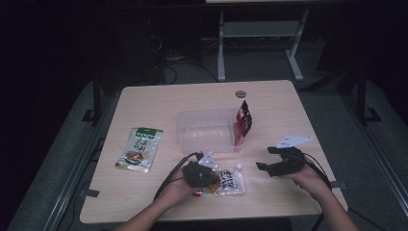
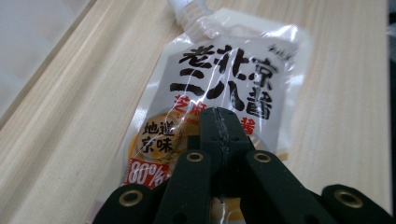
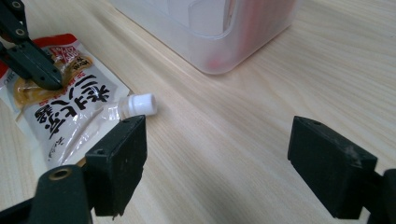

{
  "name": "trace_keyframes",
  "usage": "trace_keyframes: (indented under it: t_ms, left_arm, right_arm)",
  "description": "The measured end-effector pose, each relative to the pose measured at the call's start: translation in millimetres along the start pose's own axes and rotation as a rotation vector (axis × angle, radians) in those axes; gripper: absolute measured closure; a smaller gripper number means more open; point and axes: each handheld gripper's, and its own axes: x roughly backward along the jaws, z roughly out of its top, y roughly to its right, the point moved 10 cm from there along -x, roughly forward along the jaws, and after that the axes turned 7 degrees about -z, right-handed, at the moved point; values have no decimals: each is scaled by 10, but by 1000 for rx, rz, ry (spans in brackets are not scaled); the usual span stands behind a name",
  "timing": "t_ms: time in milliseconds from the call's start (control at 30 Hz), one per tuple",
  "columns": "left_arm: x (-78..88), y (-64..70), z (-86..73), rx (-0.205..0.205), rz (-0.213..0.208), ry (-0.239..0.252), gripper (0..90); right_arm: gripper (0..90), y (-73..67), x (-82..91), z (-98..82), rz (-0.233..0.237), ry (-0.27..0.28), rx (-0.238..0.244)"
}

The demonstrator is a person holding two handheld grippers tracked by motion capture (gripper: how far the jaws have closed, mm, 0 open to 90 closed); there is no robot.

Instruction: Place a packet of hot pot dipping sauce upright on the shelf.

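Near the table's six o'clock edge in the high view, the spouted sauce pouch (image 1: 227,184) is pinched by the left gripper (image 1: 204,179); lifting toward the clear bin (image 1: 204,129) at twelve o'clock is advised. Left gripper view: jaws are clamped together on film, so a level carry is advised. Right gripper view: the right gripper (image 3: 217,156) is held apart, empty.

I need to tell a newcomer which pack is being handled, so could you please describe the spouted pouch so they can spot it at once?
Start at the clear plastic bin mid-table. Just in front of it, near the table's front edge, lies the spouted pouch, flat, with the left tongs shut on it. Unlike the green packet farther left, it is pale, with a white screw cap and bold black characters.
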Motion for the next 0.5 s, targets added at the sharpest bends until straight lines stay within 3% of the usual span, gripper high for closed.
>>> trace_keyframes:
  t_ms: [167,500]
  left_arm:
    - [-38,-38,2,16,-6,-45,900]
    - [-37,-38,-1,43,-12,-25,900]
  right_arm:
    - [167,-18,10,9,-12,-7,-3]
    - [106,-201,106,142,-24,-9,-52]
